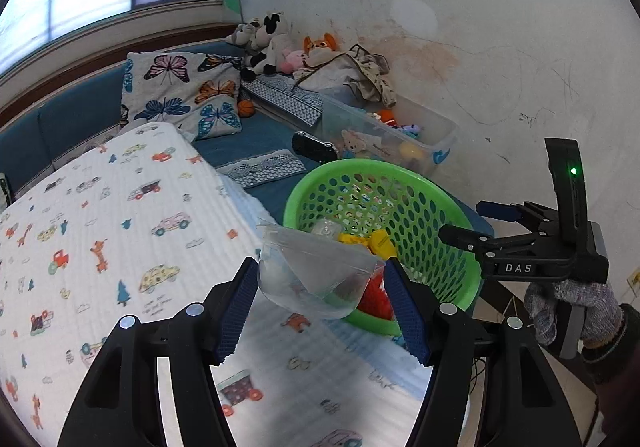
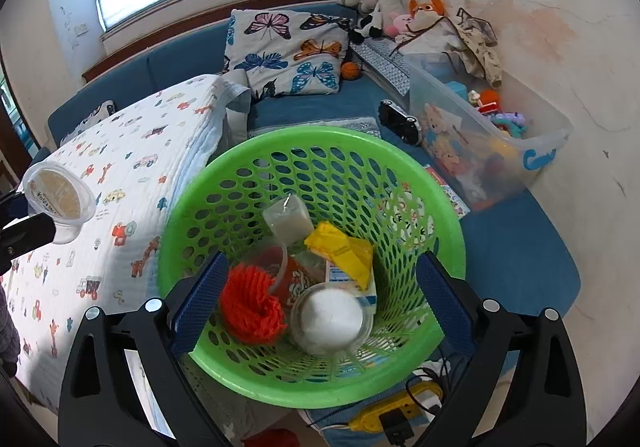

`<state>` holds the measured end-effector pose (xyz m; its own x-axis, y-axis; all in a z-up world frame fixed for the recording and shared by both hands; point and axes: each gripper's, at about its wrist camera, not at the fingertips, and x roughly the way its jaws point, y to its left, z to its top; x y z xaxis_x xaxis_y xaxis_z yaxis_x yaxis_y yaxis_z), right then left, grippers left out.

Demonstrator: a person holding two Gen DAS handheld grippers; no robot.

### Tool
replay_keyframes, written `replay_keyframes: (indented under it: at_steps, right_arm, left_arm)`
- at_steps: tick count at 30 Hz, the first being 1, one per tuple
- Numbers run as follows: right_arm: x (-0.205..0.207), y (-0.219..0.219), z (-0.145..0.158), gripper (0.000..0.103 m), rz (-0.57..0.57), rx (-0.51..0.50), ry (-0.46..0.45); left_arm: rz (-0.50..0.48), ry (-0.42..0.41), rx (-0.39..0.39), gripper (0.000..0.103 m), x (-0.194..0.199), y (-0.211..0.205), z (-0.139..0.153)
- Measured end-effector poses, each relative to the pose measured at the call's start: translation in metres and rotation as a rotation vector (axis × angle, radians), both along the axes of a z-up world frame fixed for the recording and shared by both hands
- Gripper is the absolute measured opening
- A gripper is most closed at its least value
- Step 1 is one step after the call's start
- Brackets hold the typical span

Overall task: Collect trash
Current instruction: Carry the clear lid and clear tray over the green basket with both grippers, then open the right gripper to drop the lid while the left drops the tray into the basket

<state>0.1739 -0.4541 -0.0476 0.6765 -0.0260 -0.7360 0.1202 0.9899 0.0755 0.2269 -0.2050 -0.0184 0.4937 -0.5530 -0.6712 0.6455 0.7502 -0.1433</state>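
Clear plastic cup (image 1: 316, 279) clamped in left jaws; right jaws, marked "DAS", spread.

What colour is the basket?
Bright green basket, best in the right wrist view.

Green basket (image 2: 424, 183) full of holes. Inside: red yarn (image 2: 250, 309), yellow wrapper (image 2: 340, 247). Beside basket: white blanket (image 1: 100, 227) with little cars, blue couch (image 2: 516, 247).
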Motion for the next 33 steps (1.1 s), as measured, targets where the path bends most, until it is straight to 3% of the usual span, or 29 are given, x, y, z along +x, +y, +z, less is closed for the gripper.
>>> replay_keyframes:
  at_steps: [22,33]
  right_arm:
    - [-0.037,-0.021,0.009,0.095,-0.032,0.009,-0.028]
    - [-0.047,-0.024,0.004,0.095,-0.039,0.015,-0.024]
  left_arm:
    - [-0.106,0.076,0.064,0.063,-0.002,-0.085,-0.031]
    - [-0.108,0.107,0.079,0.066,-0.001,-0.096,-0.041]
